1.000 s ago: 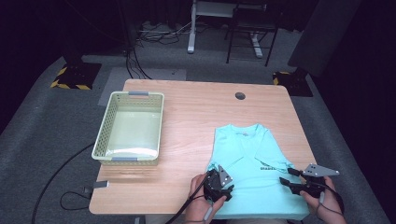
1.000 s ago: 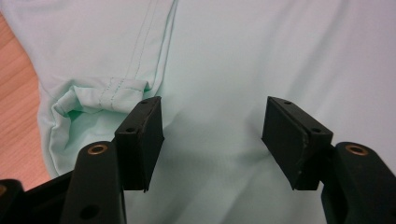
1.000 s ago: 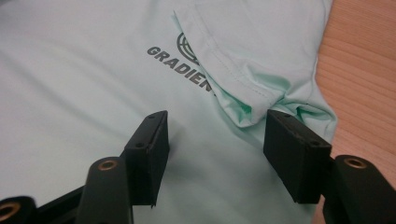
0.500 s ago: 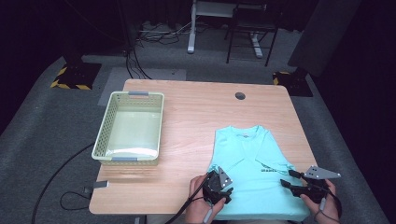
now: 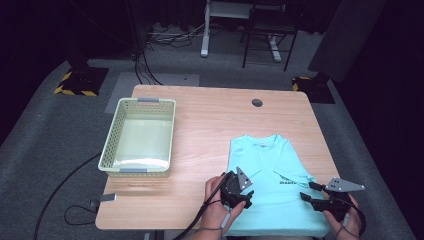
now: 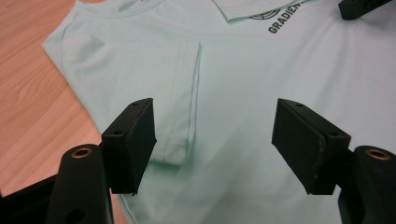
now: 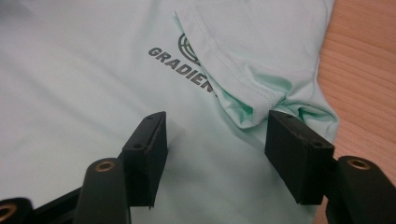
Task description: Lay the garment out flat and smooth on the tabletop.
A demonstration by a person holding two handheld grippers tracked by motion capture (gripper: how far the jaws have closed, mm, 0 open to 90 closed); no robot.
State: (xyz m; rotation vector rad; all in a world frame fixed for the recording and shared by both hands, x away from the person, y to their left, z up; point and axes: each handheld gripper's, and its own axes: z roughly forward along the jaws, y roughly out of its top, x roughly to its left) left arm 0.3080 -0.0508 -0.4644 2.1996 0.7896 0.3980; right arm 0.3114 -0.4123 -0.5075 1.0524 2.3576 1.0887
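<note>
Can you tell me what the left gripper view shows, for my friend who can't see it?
A mint-green T-shirt lies flat on a wooden table, its short sleeve folded in over the front. The left gripper hangs above it, its two black fingers apart with nothing between them. Dark letters are printed near the top.

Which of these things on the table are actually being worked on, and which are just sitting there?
In use:
- mint-green T-shirt, sleeves folded in
- left gripper, jaws open above the shirt, just been opening
- right gripper, jaws open above the shirt

Lying about:
- pale green basket, apart to the left
- table
- cable on the floor
</note>
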